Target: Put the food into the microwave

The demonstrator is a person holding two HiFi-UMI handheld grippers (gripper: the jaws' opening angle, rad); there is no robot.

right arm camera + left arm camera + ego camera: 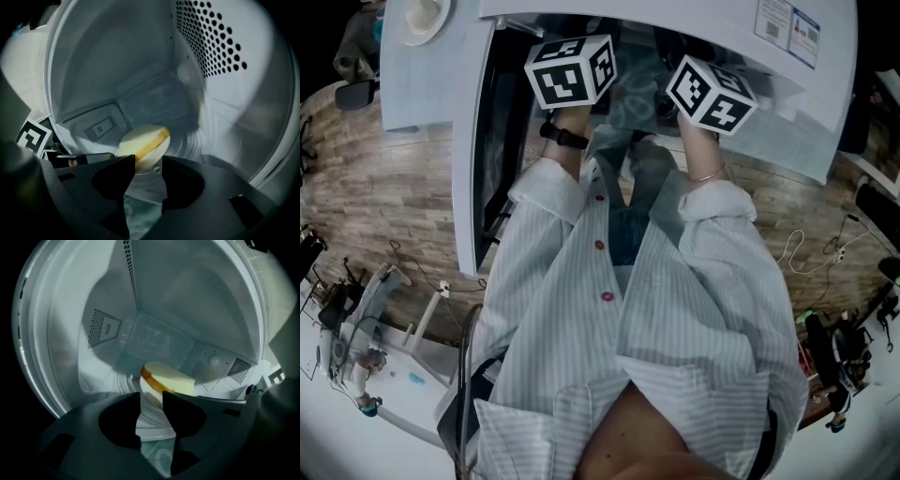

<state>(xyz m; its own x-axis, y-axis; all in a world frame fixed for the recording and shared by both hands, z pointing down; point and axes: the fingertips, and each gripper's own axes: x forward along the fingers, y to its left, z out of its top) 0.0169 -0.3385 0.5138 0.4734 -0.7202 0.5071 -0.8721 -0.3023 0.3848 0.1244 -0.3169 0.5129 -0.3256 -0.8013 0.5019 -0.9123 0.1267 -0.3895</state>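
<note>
A pale yellow slice of food [169, 378] with a brown crust lies on a white plate [149, 422] inside the white microwave cavity [154, 336]. In the left gripper view my left gripper [151, 394] is open, its dark jaws on either side of the plate's near rim with a gap showing. In the right gripper view the same food [143, 139] and plate [146, 180] sit just past my right gripper [149, 159], also open astride the rim. The head view shows only the two marker cubes [572, 70] [711, 94] at the microwave's mouth; the jaws are hidden.
Perforated vent panels mark the cavity walls [211, 42] [104, 326]. The open door with its dark window [502, 141] stands at the left. A white dish [422, 19] rests on the white surface beside it. Wooden floor [384, 206] and cables lie around.
</note>
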